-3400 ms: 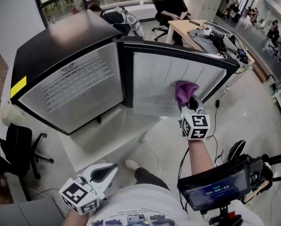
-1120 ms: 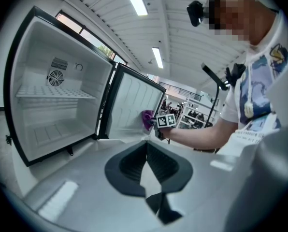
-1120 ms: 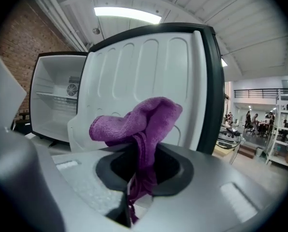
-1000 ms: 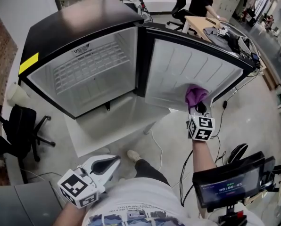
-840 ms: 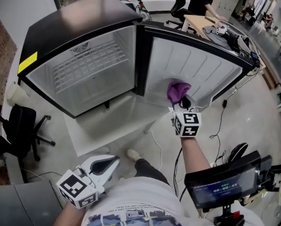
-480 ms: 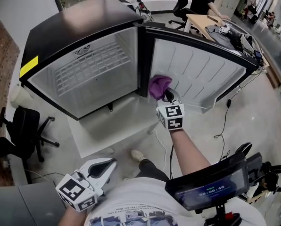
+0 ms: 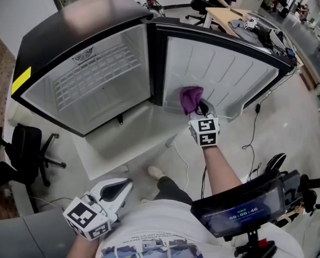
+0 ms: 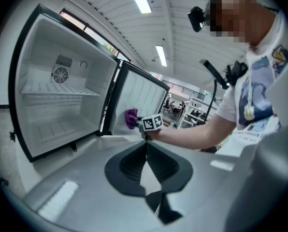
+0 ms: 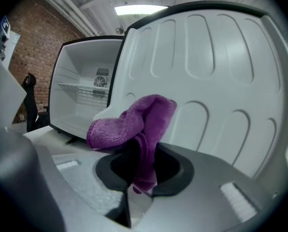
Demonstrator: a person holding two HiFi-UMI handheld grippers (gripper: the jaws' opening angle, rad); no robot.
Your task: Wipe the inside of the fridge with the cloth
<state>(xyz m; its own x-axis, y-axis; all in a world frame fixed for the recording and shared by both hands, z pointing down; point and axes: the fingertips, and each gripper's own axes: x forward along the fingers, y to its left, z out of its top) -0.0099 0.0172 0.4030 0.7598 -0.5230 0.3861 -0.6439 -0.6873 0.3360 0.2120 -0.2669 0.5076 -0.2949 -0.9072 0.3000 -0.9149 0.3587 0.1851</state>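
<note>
The purple cloth (image 9: pixel 134 122) is being clamped by the right gripper (image 9: pixel 140 180) and pressed on the lower inner face of the open fridge door (image 7: pixel 232 71), the left gripper (image 8: pixel 146 151) being held low, closed on nothing; further strokes, then the cabinet interior (image 7: pixel 90 87), are likely being called for.

Can't see right gripper (image 9: pixel 136 180) jaw tips, cloth (image 9: pixel 129 122) drapes over them (pinch point hidden). Whether cloth touches fridge door (image 9: pixel 216 81): can't tell.

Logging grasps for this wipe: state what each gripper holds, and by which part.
Right gripper: shut on the purple cloth, pinching a hanging fold at its lower end. Left gripper: shut, holding nothing.
</note>
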